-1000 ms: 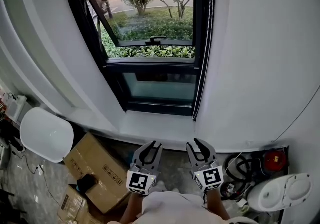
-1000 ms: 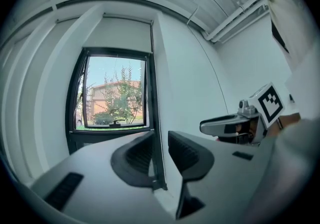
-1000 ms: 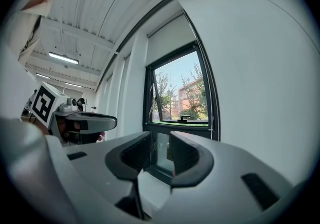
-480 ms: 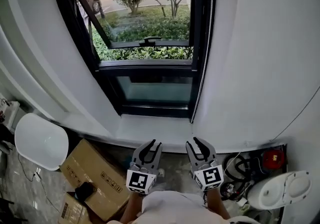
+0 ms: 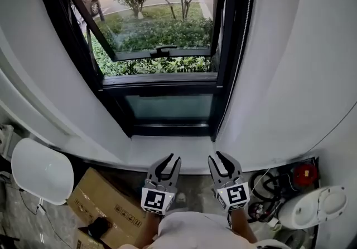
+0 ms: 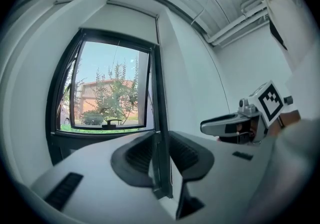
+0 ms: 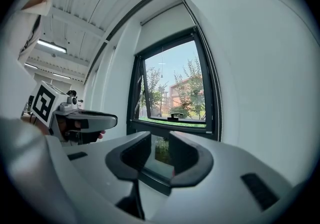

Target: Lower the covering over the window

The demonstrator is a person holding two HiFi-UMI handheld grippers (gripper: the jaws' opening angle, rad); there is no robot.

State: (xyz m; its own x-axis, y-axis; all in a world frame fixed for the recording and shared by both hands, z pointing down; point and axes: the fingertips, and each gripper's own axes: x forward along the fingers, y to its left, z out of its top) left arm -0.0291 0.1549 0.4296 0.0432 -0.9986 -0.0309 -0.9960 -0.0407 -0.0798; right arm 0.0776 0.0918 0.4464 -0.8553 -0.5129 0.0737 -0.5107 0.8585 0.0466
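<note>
The black-framed window (image 5: 162,83) fills the upper middle of the head view, its sash (image 5: 159,53) tilted open toward the garden. The white covering (image 6: 131,20) sits high above the glass, also seen in the right gripper view (image 7: 167,25). A thin bead cord (image 5: 244,42) hangs down the frame's right side. My left gripper (image 5: 167,161) and right gripper (image 5: 220,159) are side by side just short of the sill (image 5: 167,150), both pointing level at the window. Both are open, with nothing between the left jaws (image 6: 161,155) or the right jaws (image 7: 160,155).
Cardboard boxes (image 5: 109,203) and a white round seat (image 5: 42,170) lie on the floor at the lower left. A white appliance (image 5: 312,209), coiled cables (image 5: 268,184) and a red object (image 5: 301,174) crowd the lower right. White wall flanks the window on both sides.
Both grippers and the head have moved toward the window, which now looks larger and nearer. The sill has come up to the fingertips. Neither gripper's jaws look different.
</note>
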